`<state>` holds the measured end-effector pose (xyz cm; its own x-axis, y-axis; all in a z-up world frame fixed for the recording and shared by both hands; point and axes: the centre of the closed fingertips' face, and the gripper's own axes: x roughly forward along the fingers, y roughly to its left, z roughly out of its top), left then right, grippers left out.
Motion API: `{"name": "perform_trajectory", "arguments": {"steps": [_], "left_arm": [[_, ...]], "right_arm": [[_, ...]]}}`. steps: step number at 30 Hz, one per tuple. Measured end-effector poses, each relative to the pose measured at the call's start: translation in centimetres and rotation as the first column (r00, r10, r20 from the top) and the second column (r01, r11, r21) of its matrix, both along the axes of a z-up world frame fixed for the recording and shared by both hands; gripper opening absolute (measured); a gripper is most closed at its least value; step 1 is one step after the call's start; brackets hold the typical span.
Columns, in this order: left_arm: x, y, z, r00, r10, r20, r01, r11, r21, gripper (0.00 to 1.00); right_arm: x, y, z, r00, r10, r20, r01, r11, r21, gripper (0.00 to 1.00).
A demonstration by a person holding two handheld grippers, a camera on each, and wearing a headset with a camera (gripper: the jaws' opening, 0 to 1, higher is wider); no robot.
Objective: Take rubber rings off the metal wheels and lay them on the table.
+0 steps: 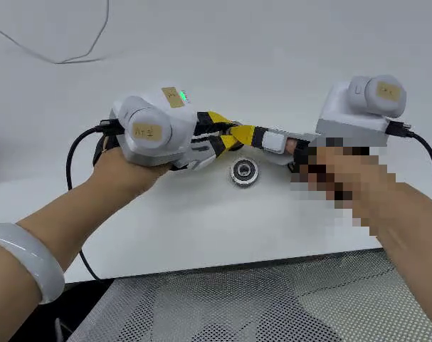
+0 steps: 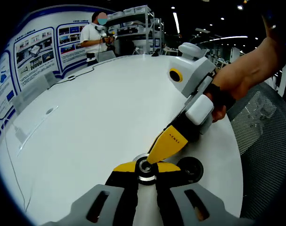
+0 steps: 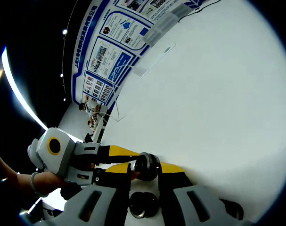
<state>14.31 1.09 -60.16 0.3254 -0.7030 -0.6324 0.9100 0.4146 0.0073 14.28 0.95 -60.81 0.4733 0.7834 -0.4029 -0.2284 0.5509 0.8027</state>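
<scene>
A small metal wheel (image 2: 145,168) with a black rubber ring (image 3: 148,165) hangs above the white table between both grippers. My left gripper (image 2: 145,169) is shut on the wheel, its yellow tips on either side. My right gripper (image 3: 146,168) comes from the opposite side and is shut on the ring around that wheel; one of its yellow fingers (image 2: 168,141) reaches in from the right. In the head view the left gripper (image 1: 226,132) and right gripper (image 1: 238,135) meet tip to tip. A second wheel (image 1: 244,172) with its ring on lies flat on the table just below them.
The white table (image 1: 272,43) stretches away behind the grippers. A thin cable (image 1: 66,57) lies at its far left. The table's near edge (image 1: 223,267) borders a grey mesh surface. A person (image 2: 96,35) stands far off by wall posters and shelves.
</scene>
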Motion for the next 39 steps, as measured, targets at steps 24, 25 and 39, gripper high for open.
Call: {"name": "perform_trajectory", "arguments": {"steps": [24,25,39], "left_arm": [[0.03,0.03,-0.04,1.000,-0.001,0.000,0.001,1.000,-0.004,0.13],[0.03,0.03,-0.04,1.000,-0.001,-0.001,0.001,1.000,-0.006,0.13],[0.05,0.09,-0.03,1.000,0.003,-0.001,-0.003,1.000,-0.010,0.13]], "right_arm": [[-0.56,-0.11,0.57,1.000,-0.008,-0.015,0.009,0.999,0.033,0.23],[-0.54,-0.16,0.51,1.000,-0.012,-0.017,0.012,0.999,0.031,0.24],[-0.77,0.19,0.71,0.998,-0.004,-0.059,0.009,0.997,0.078,0.28]]}}
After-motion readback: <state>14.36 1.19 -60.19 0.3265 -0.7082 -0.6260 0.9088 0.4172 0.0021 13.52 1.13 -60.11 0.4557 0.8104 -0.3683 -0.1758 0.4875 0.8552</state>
